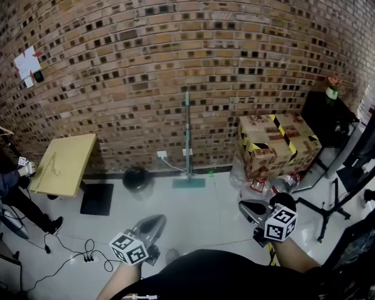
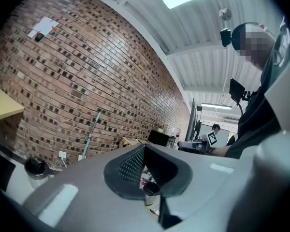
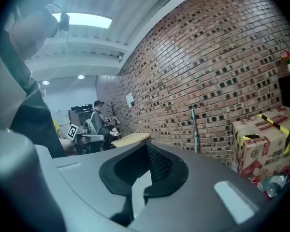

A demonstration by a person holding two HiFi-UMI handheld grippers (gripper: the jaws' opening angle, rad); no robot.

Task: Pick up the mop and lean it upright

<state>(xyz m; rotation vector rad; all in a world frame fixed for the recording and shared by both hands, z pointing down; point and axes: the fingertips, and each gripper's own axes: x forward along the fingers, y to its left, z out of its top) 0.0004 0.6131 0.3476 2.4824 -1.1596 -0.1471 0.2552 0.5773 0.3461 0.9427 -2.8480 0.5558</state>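
The mop (image 1: 187,133) stands upright against the brick wall, its teal handle vertical and its flat head (image 1: 189,182) on the white floor. It shows far off in the left gripper view (image 2: 92,132) and in the right gripper view (image 3: 194,129). Both grippers are held low, close to the person's body and well short of the mop. The left gripper (image 1: 155,222) is shut with nothing in it, its grey jaws together (image 2: 145,172). The right gripper (image 1: 250,209) also looks shut and empty (image 3: 146,172).
Taped cardboard boxes (image 1: 276,144) with plastic bottles (image 1: 281,183) stand right of the mop. To its left are a black round bin (image 1: 137,180), a black mat (image 1: 97,199) and a yellow table (image 1: 65,164). Cables (image 1: 81,252) trail at lower left; tripod legs (image 1: 328,211) stand at right.
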